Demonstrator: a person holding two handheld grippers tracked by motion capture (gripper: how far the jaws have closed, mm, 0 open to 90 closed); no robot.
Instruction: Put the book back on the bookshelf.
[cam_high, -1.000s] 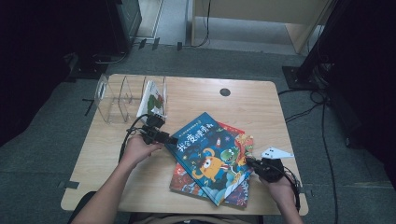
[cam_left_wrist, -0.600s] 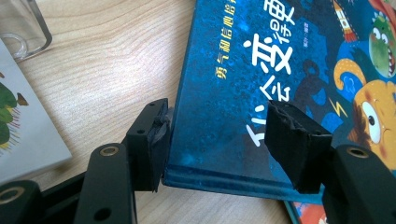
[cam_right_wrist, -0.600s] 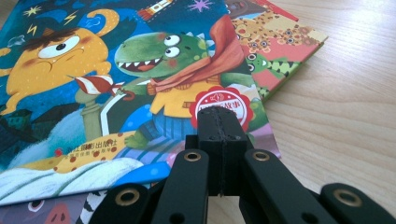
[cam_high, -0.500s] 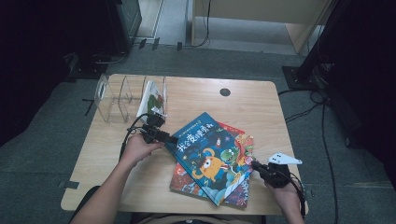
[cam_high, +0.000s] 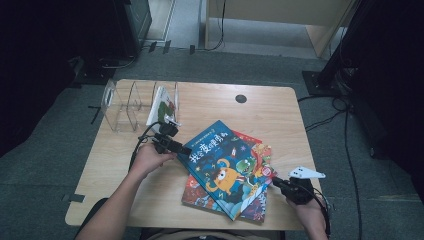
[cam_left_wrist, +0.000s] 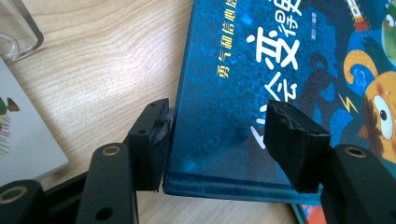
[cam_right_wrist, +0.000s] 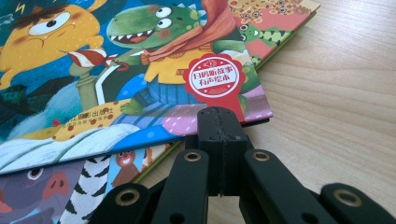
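At left of centre in the high view I have the left gripper (cam_high: 186, 150) at the blue picture book's (cam_high: 225, 167) corner, jaws parted astride it, one touching the spine edge. The book tops the stack mid-frame. At lower right, my right gripper (cam_high: 276, 183) is closed, empty, at the book's corner.

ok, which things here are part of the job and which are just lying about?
In the job:
- blue picture book, top of the pile
- left gripper, open across its corner
- right gripper, shut at its far corner

Lying about:
- red book beneath
- clear acrylic rack
- white book in rack
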